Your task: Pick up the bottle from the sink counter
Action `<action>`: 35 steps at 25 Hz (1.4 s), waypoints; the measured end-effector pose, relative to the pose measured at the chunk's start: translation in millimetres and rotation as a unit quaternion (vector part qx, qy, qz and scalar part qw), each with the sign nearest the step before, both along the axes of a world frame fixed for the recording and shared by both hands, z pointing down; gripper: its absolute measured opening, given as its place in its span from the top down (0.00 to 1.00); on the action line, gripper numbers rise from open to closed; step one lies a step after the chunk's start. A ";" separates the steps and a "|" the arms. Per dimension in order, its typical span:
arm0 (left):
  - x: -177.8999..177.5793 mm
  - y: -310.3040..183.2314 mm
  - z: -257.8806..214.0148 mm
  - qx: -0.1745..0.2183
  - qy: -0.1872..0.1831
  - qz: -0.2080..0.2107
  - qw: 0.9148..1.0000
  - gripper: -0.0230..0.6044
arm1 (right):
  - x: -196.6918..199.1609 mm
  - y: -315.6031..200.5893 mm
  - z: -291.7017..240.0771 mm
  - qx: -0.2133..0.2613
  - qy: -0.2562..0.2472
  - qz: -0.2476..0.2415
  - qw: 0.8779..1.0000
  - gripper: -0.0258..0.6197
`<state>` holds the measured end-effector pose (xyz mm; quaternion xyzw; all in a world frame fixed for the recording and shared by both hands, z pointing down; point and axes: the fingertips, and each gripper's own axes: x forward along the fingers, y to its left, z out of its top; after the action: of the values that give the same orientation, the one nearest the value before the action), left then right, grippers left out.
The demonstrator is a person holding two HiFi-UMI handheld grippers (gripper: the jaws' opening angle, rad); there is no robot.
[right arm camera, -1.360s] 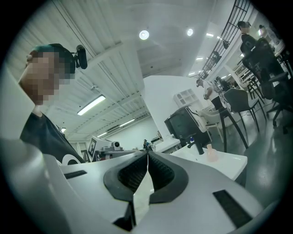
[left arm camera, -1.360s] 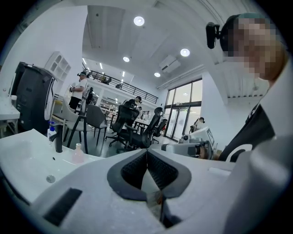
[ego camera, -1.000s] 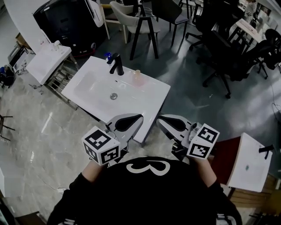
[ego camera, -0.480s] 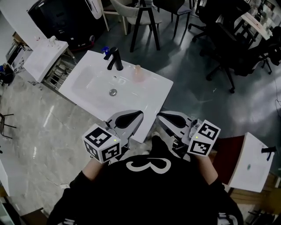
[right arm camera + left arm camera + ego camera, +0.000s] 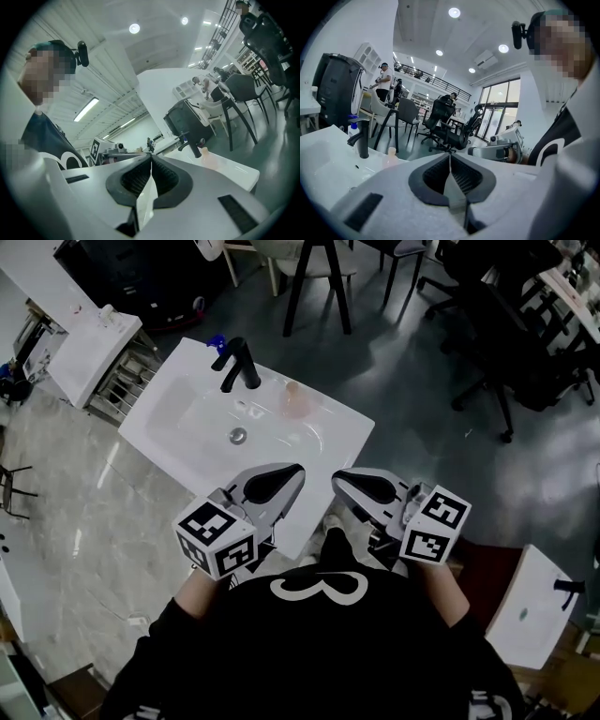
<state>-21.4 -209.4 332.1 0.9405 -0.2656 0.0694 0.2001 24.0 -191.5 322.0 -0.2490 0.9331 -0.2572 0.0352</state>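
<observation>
Both grippers sit right in front of my chest, side by side and aimed at the sink. The left gripper (image 5: pixel 296 472) has its fingers fully closed with nothing between them; the left gripper view shows the two pads pressed together. Same for the right gripper (image 5: pixel 338 476): fingers closed, empty. The left one's tip hangs over the near edge of the white worktop (image 5: pixel 345 433), and the right one is just beside that corner, over the grey floor.

The bottle (image 5: pixel 294 399) is a small pale pink thing standing upright on the far side of the worktop, just right of the black faucet (image 5: pixel 235 366) and behind the basin (image 5: pixel 202 423). It's well apart from both grippers, and nothing is touching it. In the left gripper view it shows up near the faucet base (image 5: pixel 390 156).

There's also a blue-capped bottle (image 5: pixel 216 341) behind the faucet, near the back edge. A second white sink unit (image 5: pixel 89 341) stands off to the upper left, and dark office chairs (image 5: pixel 511 324) are beyond.
</observation>
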 end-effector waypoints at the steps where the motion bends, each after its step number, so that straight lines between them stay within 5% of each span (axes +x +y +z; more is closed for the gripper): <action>1: 2.8 -6.4 1.7 -0.002 0.000 -0.001 1.000 0.94 | 1.7 -6.4 2.3 -0.004 -0.001 -0.004 1.000 0.94; 15: 10.7 -80.9 29.2 0.007 0.008 -0.045 0.999 0.93 | 11.9 -69.9 40.4 -0.049 0.004 -0.038 0.998 0.94; 24: 4.0 -116.2 57.2 -0.017 0.017 -0.072 0.997 0.78 | 9.1 -95.5 61.8 -0.071 0.002 -0.048 0.996 0.94; 35: 3.8 -155.9 89.4 -0.022 -0.021 -0.086 0.996 0.67 | 14.6 -111.4 90.4 -0.097 0.006 -0.045 0.994 0.94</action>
<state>-17.6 -365.3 421.4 0.9079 -0.3478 0.0775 0.2209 38.6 -302.9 412.4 -0.2108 0.9140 -0.3465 -0.0061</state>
